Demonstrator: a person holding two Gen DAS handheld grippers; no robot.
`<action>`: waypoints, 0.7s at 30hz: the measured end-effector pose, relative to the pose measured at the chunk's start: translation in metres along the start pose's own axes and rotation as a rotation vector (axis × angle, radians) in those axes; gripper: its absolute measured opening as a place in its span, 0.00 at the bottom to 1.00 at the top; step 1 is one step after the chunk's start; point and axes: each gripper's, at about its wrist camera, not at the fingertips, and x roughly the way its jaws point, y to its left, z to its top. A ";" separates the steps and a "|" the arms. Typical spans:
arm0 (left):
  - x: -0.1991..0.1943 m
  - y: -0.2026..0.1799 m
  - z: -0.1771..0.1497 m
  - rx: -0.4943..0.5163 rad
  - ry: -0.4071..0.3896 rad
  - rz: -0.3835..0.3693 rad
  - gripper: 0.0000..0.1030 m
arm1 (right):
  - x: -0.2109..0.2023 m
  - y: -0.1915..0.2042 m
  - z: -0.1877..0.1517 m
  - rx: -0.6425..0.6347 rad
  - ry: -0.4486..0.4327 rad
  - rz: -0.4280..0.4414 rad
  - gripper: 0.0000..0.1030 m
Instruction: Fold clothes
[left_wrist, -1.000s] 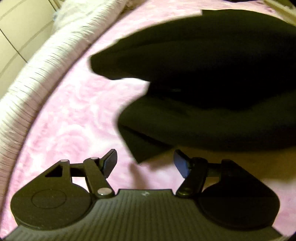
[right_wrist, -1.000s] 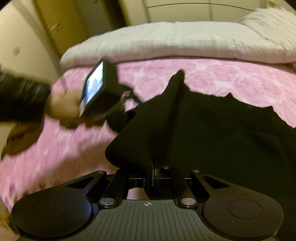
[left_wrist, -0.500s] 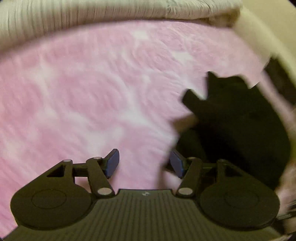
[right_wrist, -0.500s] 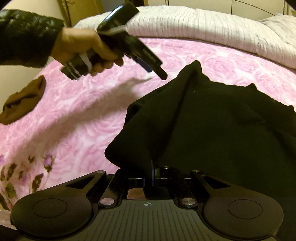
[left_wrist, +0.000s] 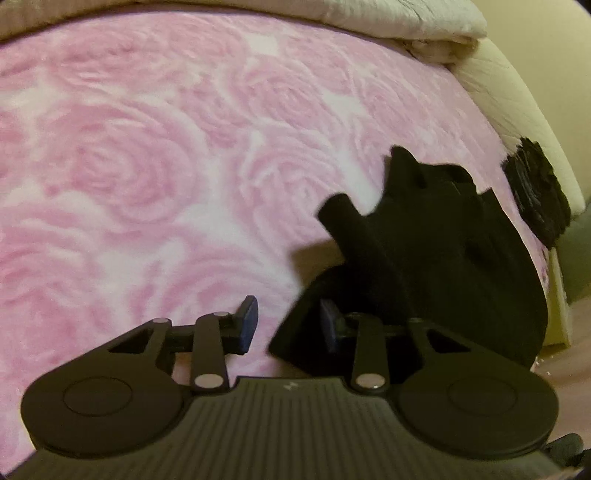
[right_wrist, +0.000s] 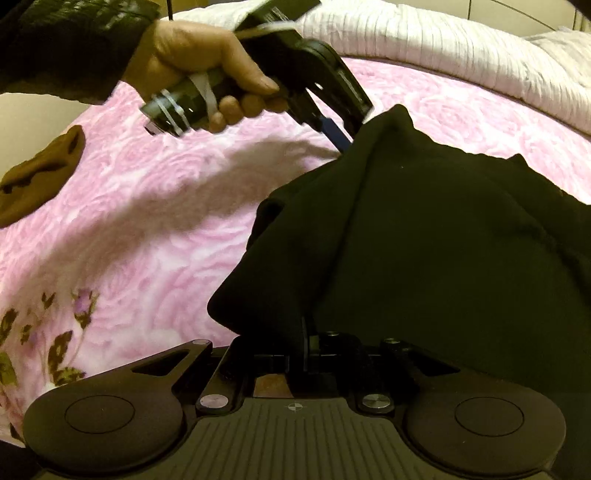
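One black garment (right_wrist: 424, 251) is lying bunched at right on one pink blanket (left_wrist: 147, 166); the right gripper (right_wrist: 303, 347) is pinching its edge, the left gripper (left_wrist: 288, 325) gaping around a fold.

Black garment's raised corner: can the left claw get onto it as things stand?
Probably yes. The left claw is open with an edge of the black garment already between its fingers. The right claw grips another edge; nothing blocks it.
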 end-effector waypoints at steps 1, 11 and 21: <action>-0.009 0.005 -0.003 -0.044 -0.007 -0.004 0.46 | 0.000 0.000 0.000 0.001 0.001 -0.002 0.05; -0.005 0.006 -0.037 -0.286 0.051 -0.234 0.70 | 0.002 0.001 -0.001 -0.002 -0.001 -0.003 0.05; 0.029 -0.015 -0.020 -0.261 0.079 -0.192 0.17 | -0.006 -0.005 -0.003 0.056 -0.041 0.011 0.05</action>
